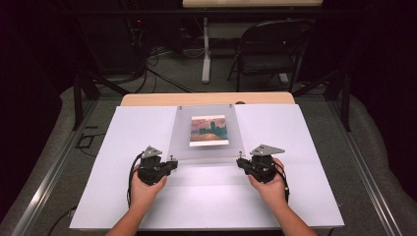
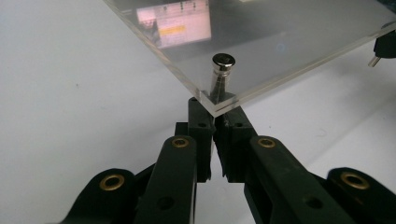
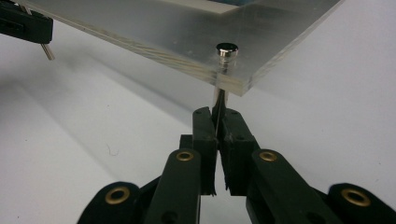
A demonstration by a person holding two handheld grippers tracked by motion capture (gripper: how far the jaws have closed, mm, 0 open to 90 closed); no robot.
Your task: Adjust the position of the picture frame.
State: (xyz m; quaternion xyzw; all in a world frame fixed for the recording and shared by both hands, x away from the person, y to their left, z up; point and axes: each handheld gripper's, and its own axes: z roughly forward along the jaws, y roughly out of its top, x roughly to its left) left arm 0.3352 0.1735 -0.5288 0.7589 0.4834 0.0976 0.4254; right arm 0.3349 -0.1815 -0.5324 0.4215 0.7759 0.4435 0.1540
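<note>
1. Two grippers hold one clear panel [image 1: 206,132] by its near corners, above the white surface [image 1: 123,196].
2. Left gripper [image 1: 172,162]: in the left gripper view its jaws are clenched on a metal post [image 2: 219,77] that passes through the panel's corner, gripping it just under the panel.
3. Right gripper [image 1: 240,162]: in the right gripper view its jaws are clenched on the shaft of the other near post [image 3: 226,53], below the panel's edge.
4. Each post has a round silver cap that sits on top of the panel.
5. A picture [image 1: 208,130] in orange and teal lies at the panel's middle; whether it is under the panel or inside it is hard to tell.
6. The panel's near edge looks lifted off the surface, with a shadow beneath; the far edge reaches toward the wooden strip [image 1: 206,99] at the back.
7. One hand wraps each gripper's body, with the forearms coming in from the near side of the surface.
</note>
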